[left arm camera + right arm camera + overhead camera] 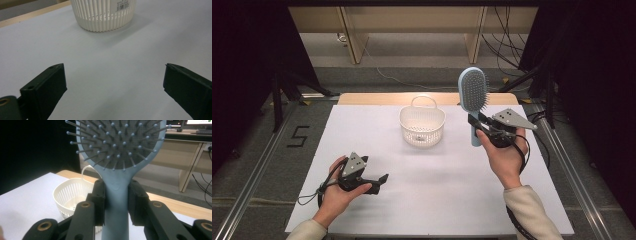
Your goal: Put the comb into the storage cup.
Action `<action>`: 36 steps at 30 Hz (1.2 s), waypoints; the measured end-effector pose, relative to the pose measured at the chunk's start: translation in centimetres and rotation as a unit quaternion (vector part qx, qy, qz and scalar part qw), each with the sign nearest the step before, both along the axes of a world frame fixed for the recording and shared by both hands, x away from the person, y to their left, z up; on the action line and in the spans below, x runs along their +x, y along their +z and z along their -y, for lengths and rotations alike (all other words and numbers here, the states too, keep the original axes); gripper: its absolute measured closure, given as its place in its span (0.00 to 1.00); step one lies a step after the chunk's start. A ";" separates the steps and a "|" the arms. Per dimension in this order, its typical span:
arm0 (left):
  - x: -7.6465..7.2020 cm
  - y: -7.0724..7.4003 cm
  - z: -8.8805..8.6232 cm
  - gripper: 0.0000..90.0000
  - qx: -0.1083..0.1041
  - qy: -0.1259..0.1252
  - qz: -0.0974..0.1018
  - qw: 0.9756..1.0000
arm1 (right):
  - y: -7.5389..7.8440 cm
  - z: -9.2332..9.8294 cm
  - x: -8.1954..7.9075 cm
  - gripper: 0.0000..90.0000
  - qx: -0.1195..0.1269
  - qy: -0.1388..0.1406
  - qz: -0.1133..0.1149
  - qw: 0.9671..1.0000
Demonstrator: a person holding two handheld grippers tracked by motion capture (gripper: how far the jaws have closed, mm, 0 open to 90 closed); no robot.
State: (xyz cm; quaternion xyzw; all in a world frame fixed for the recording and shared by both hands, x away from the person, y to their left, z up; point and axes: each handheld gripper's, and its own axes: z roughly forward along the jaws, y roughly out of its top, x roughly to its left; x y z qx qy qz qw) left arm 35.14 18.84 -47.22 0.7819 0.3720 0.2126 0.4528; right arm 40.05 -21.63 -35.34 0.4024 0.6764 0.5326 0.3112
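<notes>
Fingers (100, 195) around hairbrush (117, 157) beside basket (66, 192)

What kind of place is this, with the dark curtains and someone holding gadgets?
Probably a lab bench for recording hand tasks: a white table framed by black curtains and metal rails, cables on the floor, and a person's right claw holding up a hairbrush beside a basket.

This looks like a lab set up for recording. A bench (362, 200) covered with a plain white sheet stands inside a frame of metal rails (252, 185), hemmed by black curtains (242, 75). A black numeral 5 (298, 136) is taped on the grey carpet, loose black cables (507, 45) trail across the floor behind, and pale wooden desks (357, 30) line the back.
</notes>
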 end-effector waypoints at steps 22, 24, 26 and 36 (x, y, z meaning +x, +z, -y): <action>0.0 0.0 0.0 0.04 0.000 -0.001 0.000 1.000 | 0.1 -0.3 0.5 0.78 -0.015 0.003 0.016 1.000; 0.0 0.0 0.0 0.04 0.000 0.000 0.000 1.000 | 0.0 -0.4 0.5 0.78 -0.018 0.004 0.017 1.000; 0.0 0.0 0.0 0.04 0.000 0.000 0.000 1.000 | 0.0 -0.5 0.6 0.78 -0.018 0.005 0.017 1.000; 0.0 0.0 0.0 0.05 0.000 -0.001 0.000 1.000 | 0.0 -0.7 0.8 0.78 -0.017 0.006 0.018 1.000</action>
